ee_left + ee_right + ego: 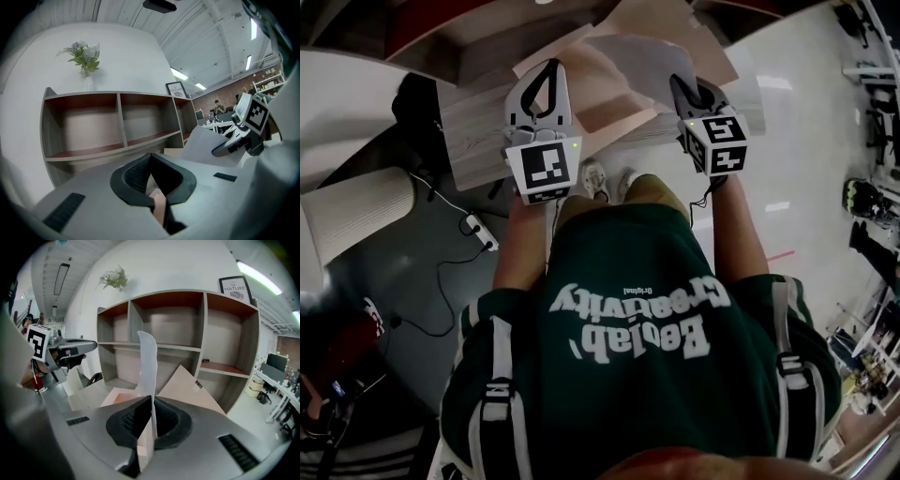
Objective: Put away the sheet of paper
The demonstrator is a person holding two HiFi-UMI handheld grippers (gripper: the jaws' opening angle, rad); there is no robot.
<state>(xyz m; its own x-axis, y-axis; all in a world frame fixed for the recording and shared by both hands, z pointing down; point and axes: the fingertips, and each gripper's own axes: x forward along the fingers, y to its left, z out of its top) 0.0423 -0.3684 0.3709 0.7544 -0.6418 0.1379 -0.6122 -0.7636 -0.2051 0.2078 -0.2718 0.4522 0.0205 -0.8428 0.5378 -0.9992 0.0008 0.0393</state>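
Right now my right hand-held gripper (152, 401) pinches the sheet of paper (148, 362), upright at frame centre before the shelf (205, 324); my left hand-held gripper (151, 157) is clamped on a tan folder (159, 208).

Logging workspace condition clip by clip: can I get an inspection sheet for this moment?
Surface: wooden table.
Job's things: sheet of paper held upright; tan folder open.
Clutter: nothing seen.
Grippers: left gripper jaws shut, apparently on the tan folder's edge; right gripper jaws shut on the sheet of paper.
Cables: corded power strip beside the table.
Surroundings: shelf unit, vase of flowers, framed print.
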